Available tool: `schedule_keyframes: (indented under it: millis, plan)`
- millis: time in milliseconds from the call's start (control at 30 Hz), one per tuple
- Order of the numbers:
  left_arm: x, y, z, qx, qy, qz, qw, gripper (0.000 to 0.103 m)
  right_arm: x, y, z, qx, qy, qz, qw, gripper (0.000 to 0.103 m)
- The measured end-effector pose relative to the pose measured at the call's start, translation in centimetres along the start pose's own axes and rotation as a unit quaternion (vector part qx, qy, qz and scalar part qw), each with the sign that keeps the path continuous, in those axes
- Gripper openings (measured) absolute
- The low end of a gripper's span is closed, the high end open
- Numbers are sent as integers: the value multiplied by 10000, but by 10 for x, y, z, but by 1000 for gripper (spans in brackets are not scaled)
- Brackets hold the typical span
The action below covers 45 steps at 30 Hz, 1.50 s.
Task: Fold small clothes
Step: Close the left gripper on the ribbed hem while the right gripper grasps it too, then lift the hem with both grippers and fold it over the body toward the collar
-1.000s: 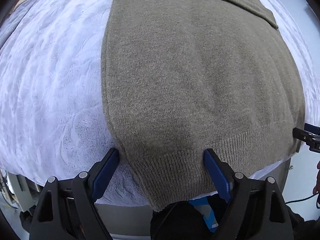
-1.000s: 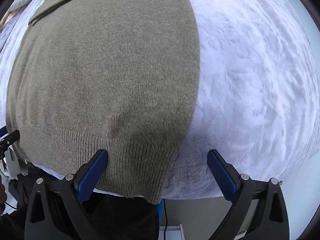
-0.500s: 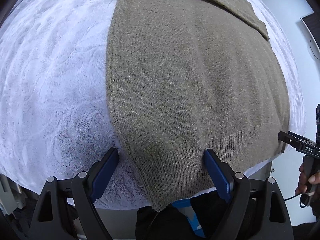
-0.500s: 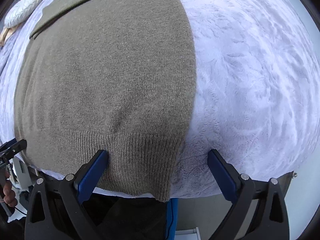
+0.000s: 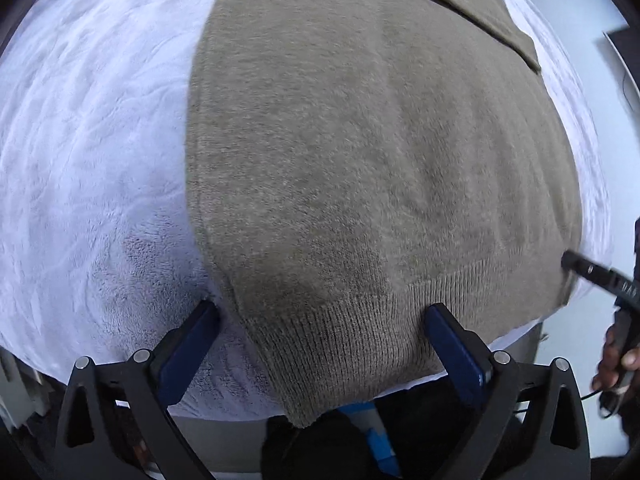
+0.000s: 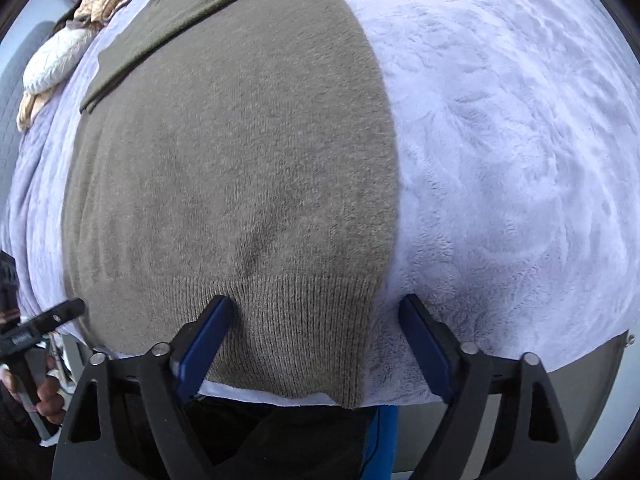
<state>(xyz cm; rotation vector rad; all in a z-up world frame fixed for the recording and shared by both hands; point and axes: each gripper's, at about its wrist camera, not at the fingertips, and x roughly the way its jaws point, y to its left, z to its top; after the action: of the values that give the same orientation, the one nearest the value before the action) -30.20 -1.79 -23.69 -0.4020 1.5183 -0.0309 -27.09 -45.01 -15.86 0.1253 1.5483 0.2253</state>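
Observation:
An olive-brown knit sweater (image 5: 360,160) lies flat on a white fleece blanket (image 5: 88,152), its ribbed hem hanging over the near table edge and a sleeve folded across its far end. My left gripper (image 5: 320,316) is open, its blue pads straddling the hem's left corner. In the right wrist view the sweater (image 6: 240,160) fills the left half. My right gripper (image 6: 316,316) is open, straddling the hem's right corner, a little narrower than before. Each gripper's tip shows at the edge of the other's view.
The fleece blanket (image 6: 500,140) covers the table on both sides of the sweater. A white and beige bundle of cloth (image 6: 60,60) lies at the far left. The table's near edge and grey side (image 6: 592,364) run just under the grippers.
Both grippers have pulled back and risen a little, so more of the far table shows. The right gripper's jaws have closed in slightly around the hem corner.

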Motion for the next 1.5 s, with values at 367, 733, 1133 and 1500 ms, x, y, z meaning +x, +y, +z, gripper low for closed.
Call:
schedule_keyframes:
  millis: [367, 733, 1133, 1500]
  plan:
    - [-1, 27, 16, -330, 200, -133, 9992, 102, -25, -41, 2, -70, 122, 389, 9991, 59]
    - [2, 40, 25, -750, 213, -509, 9957, 102, -26, -35, 2, -197, 233, 932, 9952, 48]
    - [9, 7, 29, -613, 320, -45, 9976, 80, -19, -7, -3, -764, 274, 691, 9943, 77]
    - [-6, -13, 49, -57, 327, 269, 9991, 13, -27, -4, 3, -978, 528, 478, 9927, 37]
